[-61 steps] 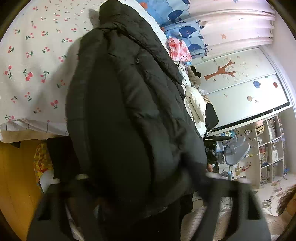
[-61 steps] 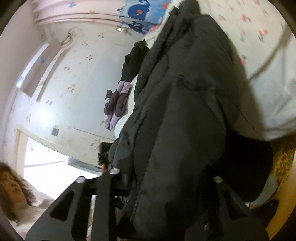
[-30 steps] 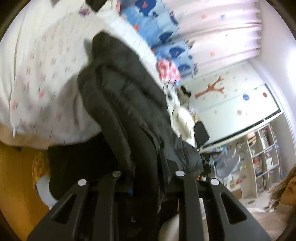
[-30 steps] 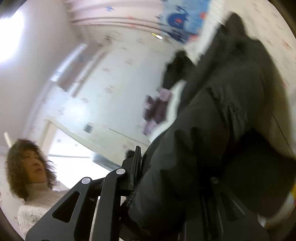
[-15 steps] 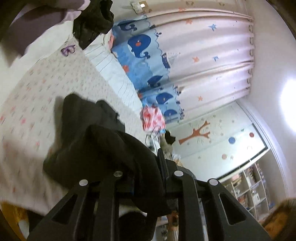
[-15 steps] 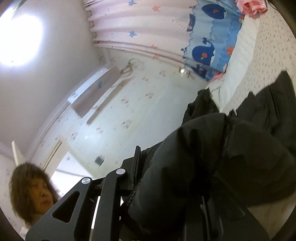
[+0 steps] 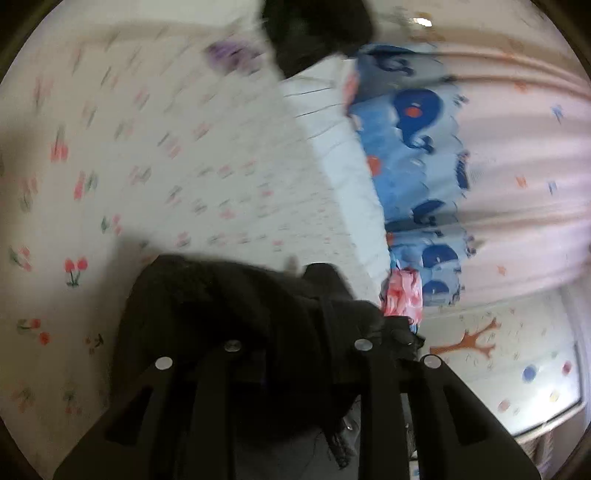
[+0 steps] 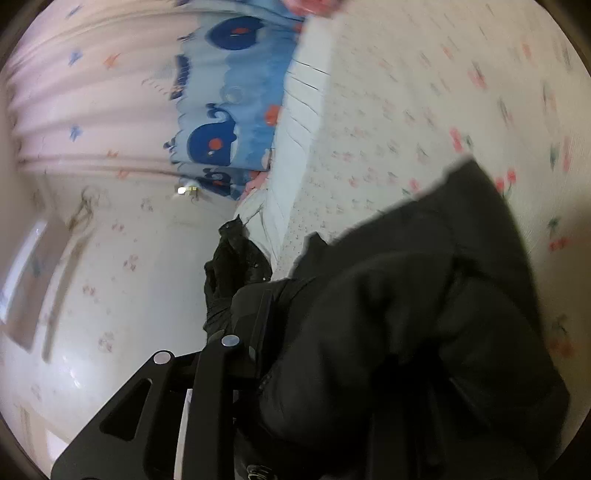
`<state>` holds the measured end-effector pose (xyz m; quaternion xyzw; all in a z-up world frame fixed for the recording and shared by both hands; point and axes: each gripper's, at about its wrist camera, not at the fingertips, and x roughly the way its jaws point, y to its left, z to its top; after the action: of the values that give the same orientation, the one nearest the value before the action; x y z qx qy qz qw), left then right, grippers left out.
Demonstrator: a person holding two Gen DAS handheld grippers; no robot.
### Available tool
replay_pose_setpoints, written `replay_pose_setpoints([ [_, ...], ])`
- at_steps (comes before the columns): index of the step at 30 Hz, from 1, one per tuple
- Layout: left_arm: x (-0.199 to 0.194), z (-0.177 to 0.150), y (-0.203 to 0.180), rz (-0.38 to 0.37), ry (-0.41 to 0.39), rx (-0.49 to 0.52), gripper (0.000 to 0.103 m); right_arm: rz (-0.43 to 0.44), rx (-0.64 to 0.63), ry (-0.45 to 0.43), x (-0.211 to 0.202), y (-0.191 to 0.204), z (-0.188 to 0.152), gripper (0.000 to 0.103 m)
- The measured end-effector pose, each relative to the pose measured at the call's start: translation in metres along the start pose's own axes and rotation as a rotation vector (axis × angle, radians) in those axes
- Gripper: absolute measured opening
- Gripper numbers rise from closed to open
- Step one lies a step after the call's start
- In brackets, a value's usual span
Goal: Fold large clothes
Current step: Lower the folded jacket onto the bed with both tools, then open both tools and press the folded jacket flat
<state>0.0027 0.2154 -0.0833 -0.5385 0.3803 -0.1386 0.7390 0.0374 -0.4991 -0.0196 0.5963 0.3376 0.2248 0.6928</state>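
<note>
A black padded jacket [image 7: 221, 302] lies bunched over the white cherry-print bed sheet [image 7: 147, 166], close in front of the camera. My left gripper [image 7: 295, 354] has the jacket's cloth between its fingers, and its jaws are opening. In the right wrist view the same jacket [image 8: 424, 288] drapes over my right gripper [image 8: 325, 350] and hides its right finger. Only the left finger [image 8: 221, 354] shows there. Those jaws are opening too, with jacket cloth between them. Both views are blurred by motion.
A pink curtain with blue whales [image 7: 424, 166] hangs past the bed's far side. Another dark garment [image 7: 314, 29] lies at the bed's end, seen also as a black heap [image 8: 232, 266]. A pink cloth [image 7: 402, 295] and a tree-painted wardrobe [image 7: 480, 350] stand at right.
Both grippers have swung the jacket forward and down over the bed. The hanging jacket is now bunched low over the sheet. The person has left the right view.
</note>
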Motion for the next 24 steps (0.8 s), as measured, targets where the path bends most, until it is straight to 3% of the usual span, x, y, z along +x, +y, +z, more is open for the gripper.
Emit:
replay_pose_setpoints([
  [2,0.001,-0.001,0.004,-0.007,0.010,0.004,0.029,0.033,-0.012,-0.002,0.000,0.000,0.000,0.035],
  [3,-0.001,-0.001,0.001,-0.009,0.018,0.010,0.033,0.046,-0.007,0.003,0.000,0.000,0.000,0.044],
  [4,-0.005,0.001,-0.002,-0.023,0.031,0.008,0.047,0.061,0.006,0.007,-0.003,0.000,0.001,0.055],
  [5,-0.014,0.004,-0.006,-0.065,0.046,-0.018,0.069,0.073,0.020,0.008,-0.012,0.000,0.000,0.060],
  [7,-0.038,0.010,-0.013,-0.118,0.013,-0.068,0.095,0.089,0.011,-0.020,-0.039,0.007,0.000,0.083],
  [9,-0.072,0.015,-0.031,-0.219,-0.052,-0.064,0.096,0.064,-0.052,-0.061,-0.062,0.031,-0.006,0.094],
  [11,-0.089,0.013,-0.051,-0.253,-0.068,-0.023,0.096,0.013,-0.153,-0.064,-0.074,0.058,-0.016,0.096],
  [14,-0.092,-0.012,-0.108,-0.175,-0.058,0.215,0.096,-0.157,-0.390,-0.028,-0.066,0.108,-0.040,0.096],
  [19,-0.022,-0.081,-0.182,-0.038,0.030,0.546,0.096,-0.442,-0.670,0.048,0.008,0.162,-0.072,0.096],
  [22,0.035,-0.104,-0.202,0.047,0.058,0.671,0.096,-0.656,-0.890,0.107,0.072,0.167,-0.086,0.096],
  [24,0.069,-0.110,-0.195,0.134,0.066,0.731,0.096,-0.828,-1.001,0.152,0.114,0.139,-0.087,0.096],
])
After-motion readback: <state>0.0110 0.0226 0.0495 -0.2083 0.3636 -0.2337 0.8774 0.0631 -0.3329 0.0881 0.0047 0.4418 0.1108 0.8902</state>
